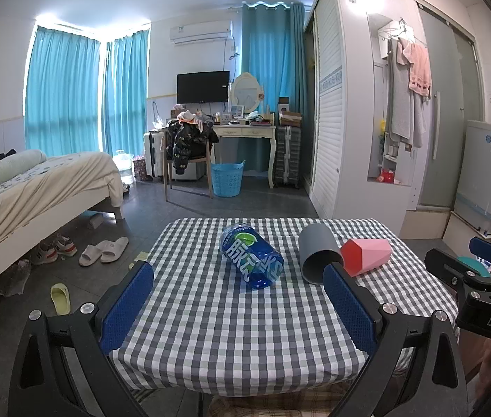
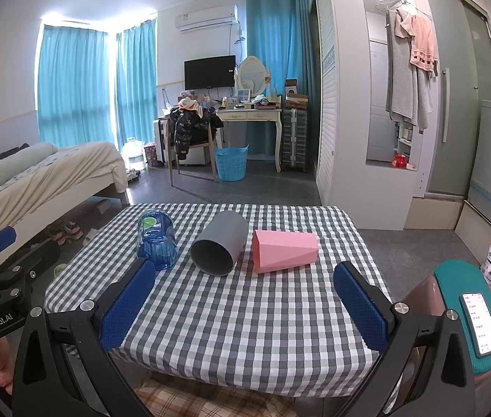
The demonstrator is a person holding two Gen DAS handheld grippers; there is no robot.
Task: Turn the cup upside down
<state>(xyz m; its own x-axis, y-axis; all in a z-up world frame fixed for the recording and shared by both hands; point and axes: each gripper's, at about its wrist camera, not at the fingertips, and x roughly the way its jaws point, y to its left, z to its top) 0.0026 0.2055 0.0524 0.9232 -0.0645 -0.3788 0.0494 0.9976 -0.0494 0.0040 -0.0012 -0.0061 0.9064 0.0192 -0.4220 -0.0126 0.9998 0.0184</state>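
We have flipped nothing: three cups [image 2: 215,247] lie sideways on the surface [image 2: 245,312]; both tools [image 2: 243,304] gape wide, seemingly empty.

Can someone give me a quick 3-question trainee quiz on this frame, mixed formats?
1. True or false: the grey cup stands upright on the checked table.
2. Multiple choice: which cup lies furthest to the left in the right wrist view? A) pink cup B) blue cup C) grey cup
3. Fill in: the left gripper and right gripper both have jaws that are ____.

Key: 1 false, it lies on its side; 2 B; 3 open, holding nothing.
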